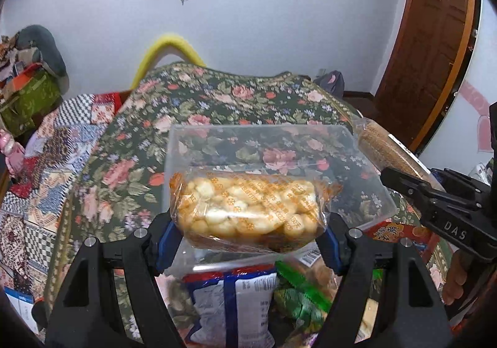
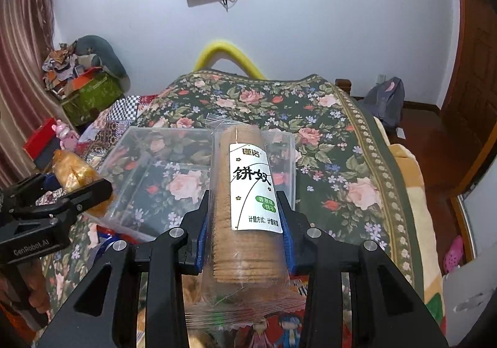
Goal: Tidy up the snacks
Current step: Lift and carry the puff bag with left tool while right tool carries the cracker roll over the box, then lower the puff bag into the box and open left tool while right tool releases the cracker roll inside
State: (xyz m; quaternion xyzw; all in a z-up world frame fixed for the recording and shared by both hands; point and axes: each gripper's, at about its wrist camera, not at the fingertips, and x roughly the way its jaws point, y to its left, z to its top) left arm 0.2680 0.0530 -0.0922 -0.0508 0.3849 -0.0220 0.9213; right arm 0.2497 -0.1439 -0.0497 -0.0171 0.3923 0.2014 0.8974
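Just ahead of both grippers lies the clear plastic bin: the left gripper clamps a puffed-snack bag crosswise, the right gripper clamps a cracker sleeve pointing lengthwise over its rim.

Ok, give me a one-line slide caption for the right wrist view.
Right gripper carries a biscuit sleeve toward the clear plastic bin on the floral bedspread.
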